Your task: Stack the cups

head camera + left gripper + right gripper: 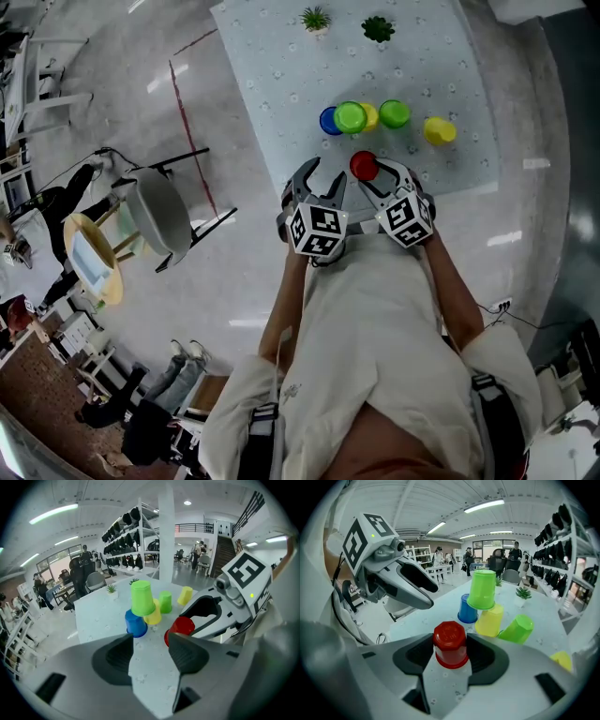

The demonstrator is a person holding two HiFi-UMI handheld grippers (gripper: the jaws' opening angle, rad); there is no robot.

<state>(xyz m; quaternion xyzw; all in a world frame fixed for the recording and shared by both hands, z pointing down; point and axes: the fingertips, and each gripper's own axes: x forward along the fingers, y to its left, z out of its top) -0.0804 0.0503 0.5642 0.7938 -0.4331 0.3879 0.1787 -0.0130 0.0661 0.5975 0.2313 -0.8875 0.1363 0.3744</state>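
We record a pale patterned table (272,84) on glossy floor (187,141), shelving (124,541) behind; left gripper (151,641) spread, empty; right gripper (451,651) pinching red cup (364,166).

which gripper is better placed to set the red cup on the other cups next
Right. The right gripper has its fingers clamped on the red cup, facing the green cup perched on the blue cup and yellow cup. The left gripper is open, only bare table between its fingers.
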